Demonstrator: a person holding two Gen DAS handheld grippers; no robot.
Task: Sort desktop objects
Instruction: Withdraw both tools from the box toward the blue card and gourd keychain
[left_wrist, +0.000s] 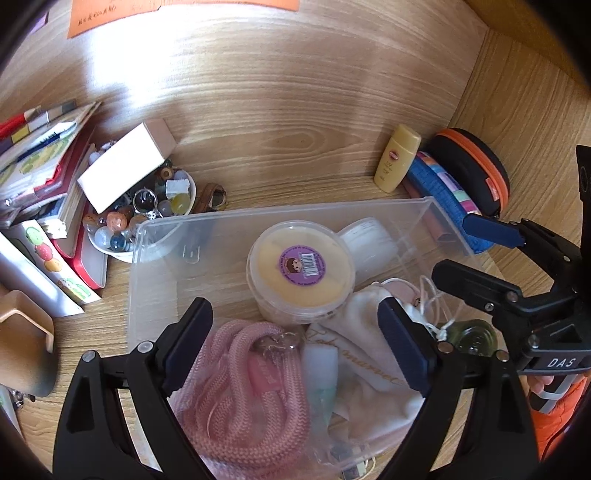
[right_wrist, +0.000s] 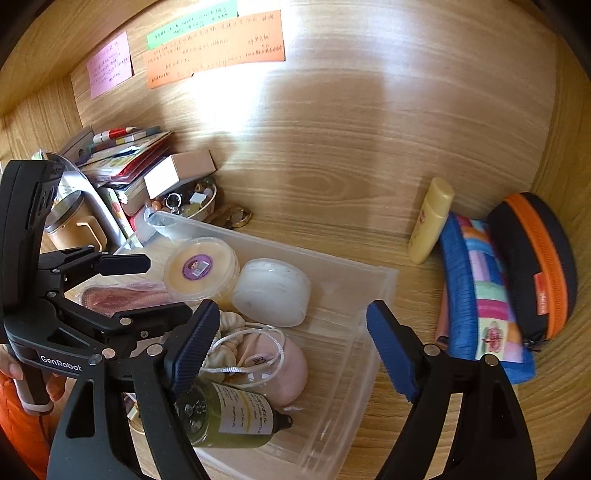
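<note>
- A wooden desk (right_wrist: 369, 229) with pale oak grain is carrying everything, and wood panels of the same grain are closing it in behind and at the right.
- A clear plastic bin (right_wrist: 373, 295) is sitting on the desk near its front edge and serving as the landmark here.
- Inside the bin, a yellow tub with a purple sticker (left_wrist: 301, 269) is standing beside a white jar (right_wrist: 271, 291); a pink rope (left_wrist: 236, 373), a white cloth pouch (left_wrist: 364, 332), a pink drawstring bag (right_wrist: 280, 354) and a green bottle (right_wrist: 236, 413) are lying nearer the front.
- Left of the bin, a bowl of marbles (left_wrist: 122, 225) is sitting under a tilted white box (left_wrist: 125, 164), with stacked books (left_wrist: 44, 155) further left.
- Right of the bin, a yellow lotion bottle (right_wrist: 430, 221), a striped pencil case (right_wrist: 487, 299) and a black case with an orange zip (right_wrist: 535, 266) are leaning at the back wall.
- Sticky notes (right_wrist: 214, 48) are hanging on the wall behind the bin.
- The left gripper (left_wrist: 295, 332) is hovering over the bin's front with its jaws spread wide, gripping nothing.
- The right gripper (right_wrist: 291, 343) is hovering over the bin's right part, jaws wide apart and empty.
</note>
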